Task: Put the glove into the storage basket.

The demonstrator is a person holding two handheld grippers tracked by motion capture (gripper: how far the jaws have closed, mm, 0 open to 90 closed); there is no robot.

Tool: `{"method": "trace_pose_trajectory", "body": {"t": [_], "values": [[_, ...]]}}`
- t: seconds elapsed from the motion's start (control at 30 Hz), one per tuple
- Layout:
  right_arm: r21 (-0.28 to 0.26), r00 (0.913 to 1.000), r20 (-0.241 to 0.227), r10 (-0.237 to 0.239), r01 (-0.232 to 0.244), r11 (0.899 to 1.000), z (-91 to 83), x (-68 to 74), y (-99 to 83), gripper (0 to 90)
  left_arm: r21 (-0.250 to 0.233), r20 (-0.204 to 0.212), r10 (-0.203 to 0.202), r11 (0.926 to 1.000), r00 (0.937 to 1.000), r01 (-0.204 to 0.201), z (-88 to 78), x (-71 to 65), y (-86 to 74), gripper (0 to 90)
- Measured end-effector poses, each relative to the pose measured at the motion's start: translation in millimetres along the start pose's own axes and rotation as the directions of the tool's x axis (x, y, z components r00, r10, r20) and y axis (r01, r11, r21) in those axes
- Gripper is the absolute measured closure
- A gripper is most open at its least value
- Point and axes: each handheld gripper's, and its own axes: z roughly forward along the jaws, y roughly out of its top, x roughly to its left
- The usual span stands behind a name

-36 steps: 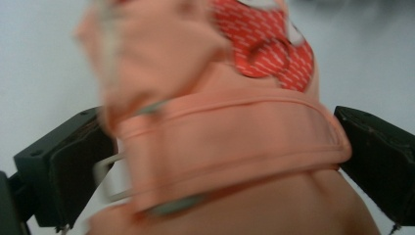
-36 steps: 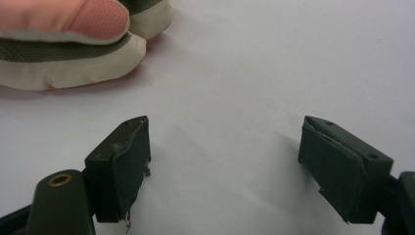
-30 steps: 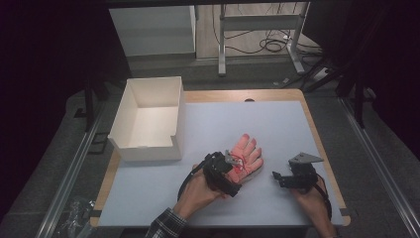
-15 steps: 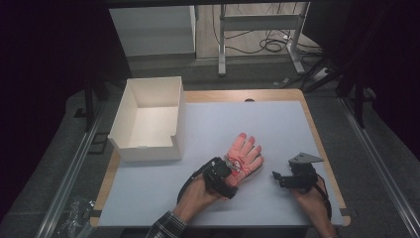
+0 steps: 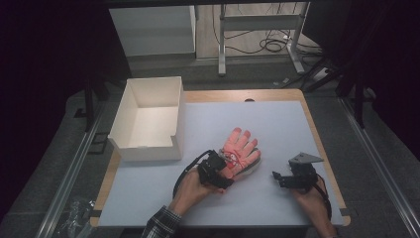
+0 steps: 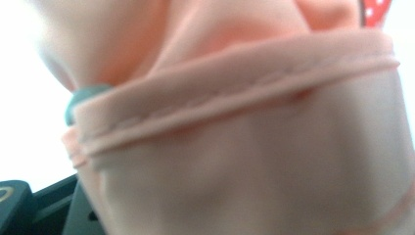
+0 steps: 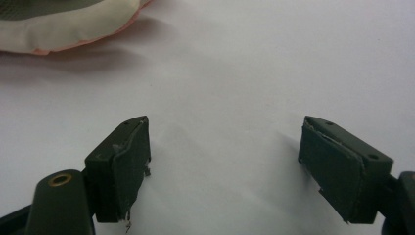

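Two claws worked the surface [image 5: 277, 124]: left claw [image 5: 224, 171] had just closed on the pink glove's [image 5: 241, 148] cuff to lift it, right claw [image 7: 222, 164] waited wide open nearby.

Glove [image 5: 239, 151] peach-pink, red white-dotted patch; box [image 5: 148, 120] white; tongs [image 7: 222, 166] black.

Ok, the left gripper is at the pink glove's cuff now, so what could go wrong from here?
The left gripper, whose jaws have just been closing, is shut on the hemmed cuff of the pink glove; soft fabric bunches there, so it may slip out when pulled. The rest of the glove lies flat and could drag or fold on the way to the white box. The right gripper is open over bare table, giving no support.
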Motion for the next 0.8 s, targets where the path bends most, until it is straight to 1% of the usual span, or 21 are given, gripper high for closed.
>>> {"method": "trace_pose_trajectory", "body": {"t": [0.03, 0.23, 0.27, 0.47, 0.63, 0.8], "values": [[0.0, 1.0, 0.0, 0.0, 0.0, 1.0, 0.0, 0.0, 0.0, 19.9, 0.0, 0.0, 0.0, 1.0, 1.0, 0.0, 0.0, 0.0, 0.0, 41.3], [0.0, 1.0, 0.0, 0.0, 0.0, 1.0, 0.0, 0.0, 0.0, 19.9, -0.01, -0.043, -0.005, 0.9999, 0.9991, 0.005, -9.2, 6.5, 8.6, 41.1], [0.0, 1.0, 0.0, 0.0, 0.0, 1.0, 0.0, 0.0, 0.0, 19.9, -0.013, -0.056, -0.012, 0.9999, 0.9984, 0.011, -11.8, 8.7, 11.4, 41.0], [0.0, 1.0, 0.0, 0.001, -0.001, 1.0, 0.0, 0.0, 0.0, 19.9, -0.015, -0.092, -0.021, 0.9997, 0.9955, 0.02, -20.6, 18.1, 22.5, 40.7], [0.0, 1.0, 0.0, 0.001, -0.001, 1.0, 0.0, 0.0, 0.0, 19.9, -0.021, -0.114, -0.03, 0.9994, 0.9931, 0.028, -28.6, 24.8, 32.9, 40.6], [0.0, 1.0, 0.0, 0.002, -0.002, 1.0, -0.1, 0.0, 0.0, 19.9, -0.029, -0.134, -0.048, 0.9986, 0.9898, 0.044, -38.2, 32.6, 44.4, 40.6]]}}
